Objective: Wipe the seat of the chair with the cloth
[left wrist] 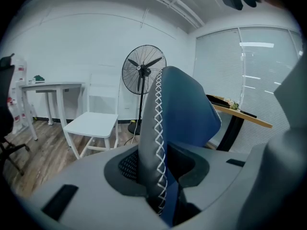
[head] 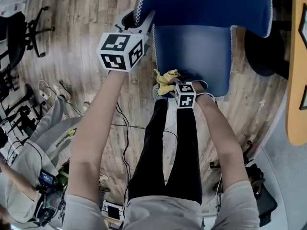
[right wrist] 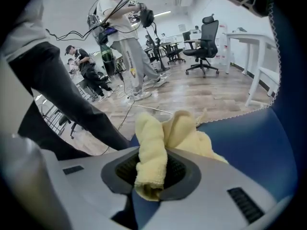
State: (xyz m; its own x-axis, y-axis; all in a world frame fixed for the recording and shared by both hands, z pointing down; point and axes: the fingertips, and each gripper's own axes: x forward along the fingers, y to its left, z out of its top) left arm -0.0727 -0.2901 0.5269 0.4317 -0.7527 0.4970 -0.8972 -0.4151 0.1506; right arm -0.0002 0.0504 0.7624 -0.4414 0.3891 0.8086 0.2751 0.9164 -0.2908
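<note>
The blue chair's seat (head: 192, 56) lies below its backrest (head: 206, 4), both edged with white zigzag stitching. My left gripper (head: 139, 24) sits at the chair's left side, shut on the stitched edge of the backrest (left wrist: 156, 128); in the left gripper view the jaws (left wrist: 158, 181) clamp that edge from both sides. My right gripper (head: 176, 86) is at the seat's near left corner, shut on a bunched yellow cloth (head: 167, 80). In the right gripper view the cloth (right wrist: 151, 152) fills the gap of the right gripper (right wrist: 151, 174) and spills onto the blue seat (right wrist: 254, 143).
A wooden desk (head: 296, 71) stands right of the chair. Black office chairs (head: 24, 32) and a person with equipment (head: 29, 171) are at the left, with cables (head: 125, 138) on the wood floor. A white chair (left wrist: 93, 123) and a fan (left wrist: 143, 71) stand behind.
</note>
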